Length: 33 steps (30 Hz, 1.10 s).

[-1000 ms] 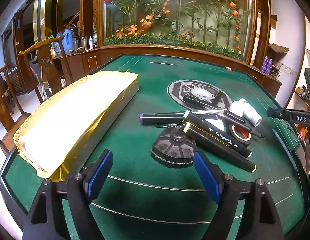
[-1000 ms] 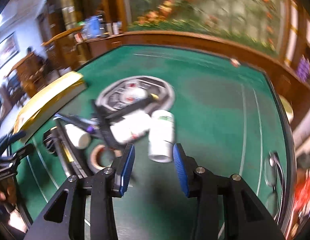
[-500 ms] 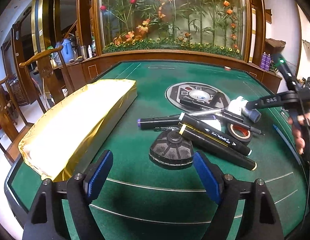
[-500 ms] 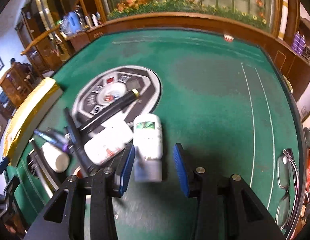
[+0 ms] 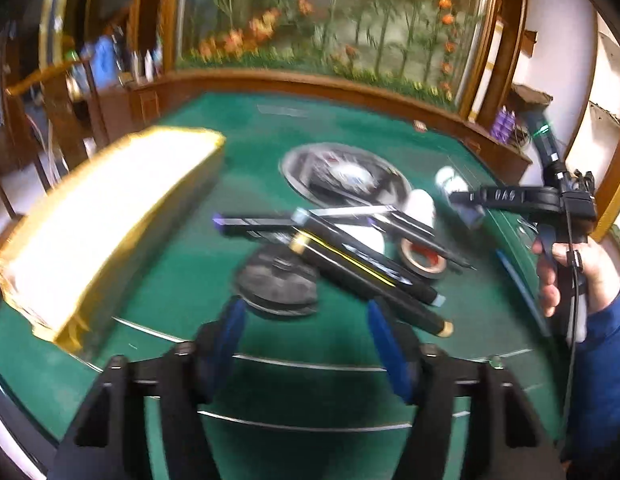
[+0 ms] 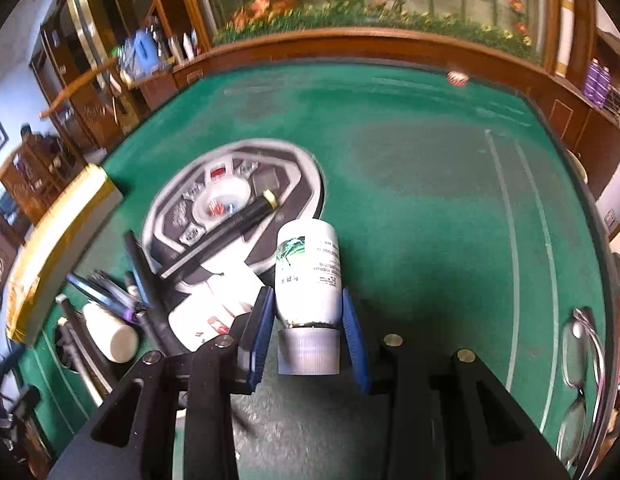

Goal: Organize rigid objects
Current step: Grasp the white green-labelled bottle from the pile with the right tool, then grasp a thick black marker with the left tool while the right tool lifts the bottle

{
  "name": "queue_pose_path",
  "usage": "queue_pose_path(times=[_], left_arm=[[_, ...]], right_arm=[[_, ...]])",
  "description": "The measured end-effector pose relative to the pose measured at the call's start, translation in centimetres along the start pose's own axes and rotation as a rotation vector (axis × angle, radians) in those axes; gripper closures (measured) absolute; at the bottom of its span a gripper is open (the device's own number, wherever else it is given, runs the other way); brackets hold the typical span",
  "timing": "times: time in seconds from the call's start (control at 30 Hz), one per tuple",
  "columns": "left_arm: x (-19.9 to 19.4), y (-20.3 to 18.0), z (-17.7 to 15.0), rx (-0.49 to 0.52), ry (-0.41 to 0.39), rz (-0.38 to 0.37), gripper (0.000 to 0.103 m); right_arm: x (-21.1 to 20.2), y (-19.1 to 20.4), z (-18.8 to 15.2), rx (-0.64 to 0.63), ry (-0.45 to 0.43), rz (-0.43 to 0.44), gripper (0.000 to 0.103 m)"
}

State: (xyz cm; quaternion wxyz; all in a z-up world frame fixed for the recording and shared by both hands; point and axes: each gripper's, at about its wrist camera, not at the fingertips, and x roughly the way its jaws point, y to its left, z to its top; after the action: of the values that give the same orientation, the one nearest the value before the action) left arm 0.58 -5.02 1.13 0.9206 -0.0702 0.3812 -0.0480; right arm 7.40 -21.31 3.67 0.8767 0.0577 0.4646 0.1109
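A white bottle (image 6: 307,268) with a grey cap lies on the green table (image 6: 430,184), cap toward me. My right gripper (image 6: 307,312) straddles its lower body, jaws open; a thin gap shows at each pad. It shows in the left wrist view (image 5: 460,198) too. My left gripper (image 5: 305,320) is open and empty, just short of a black round lid (image 5: 275,282). Black markers (image 5: 370,276), a tape roll (image 5: 422,260) and a small white bottle (image 6: 109,330) lie in a pile.
A gold-wrapped box (image 5: 101,220) lies at the left. A round grey tray (image 6: 237,200) sits behind the pile. Eyeglasses (image 6: 582,364) lie near the table's right edge. The wooden table rim (image 6: 390,48) curves around the far side.
My right gripper has moved forward so the white bottle now lies between its jaws. My left gripper has moved a little closer to the black lid.
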Motion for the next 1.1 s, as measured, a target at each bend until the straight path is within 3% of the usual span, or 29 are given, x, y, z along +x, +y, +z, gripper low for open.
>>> queue_pose_path(times=[0.03, 0.1, 0.27, 0.37, 0.57, 0.73, 0.8, 0.97, 1.03, 1.07, 1.1], left_arm=[[0.5, -0.3, 0.3, -0.028, 0.042, -0.028, 0.048], [2.0, -0.9, 0.8, -0.111, 0.135, -0.125, 0.066], [5.4, -3.4, 1.0, -0.239, 0.249, -0.183, 0.071], [6.7, -4.6, 1.3, -0.271, 0.285, -0.138, 0.071], [8.0, -4.0, 2.7, -0.305, 0.284, -0.065, 0.071], [7.0, -2.5, 3.4, -0.236, 0.249, -0.006, 0.071], [6.4, -2.0, 3.7, -0.192, 0.242, 0.046, 0.082], [6.3, -0.8, 4.0, -0.292, 0.261, -0.068, 0.081], [6.5, -1.1, 4.0, -0.332, 0.259, -0.095, 0.068], [6.6, -1.3, 4.1, -0.346, 0.256, -0.089, 0.058], [6.9, -1.5, 4.2, -0.352, 0.250, -0.070, 0.055]], right_arm=[[-0.1, -1.1, 0.5, 0.002, -0.015, 0.018, 0.070], [-0.5, -1.8, 1.2, -0.002, -0.039, 0.041, 0.070], [-1.2, -2.7, 2.2, -0.013, -0.082, 0.093, 0.070], [-0.6, -3.6, 3.0, -0.018, -0.082, 0.121, 0.070], [0.1, -6.7, 4.8, -0.032, -0.096, 0.161, 0.070], [1.1, -9.3, 6.5, -0.054, -0.093, 0.194, 0.070], [1.3, -9.8, 6.8, -0.058, -0.093, 0.202, 0.070], [1.8, -10.6, 7.3, -0.071, -0.086, 0.217, 0.070], [2.1, -11.0, 7.6, -0.076, -0.081, 0.222, 0.070], [2.2, -11.2, 7.7, -0.074, -0.079, 0.224, 0.070], [2.3, -11.5, 7.9, -0.072, -0.076, 0.226, 0.070]])
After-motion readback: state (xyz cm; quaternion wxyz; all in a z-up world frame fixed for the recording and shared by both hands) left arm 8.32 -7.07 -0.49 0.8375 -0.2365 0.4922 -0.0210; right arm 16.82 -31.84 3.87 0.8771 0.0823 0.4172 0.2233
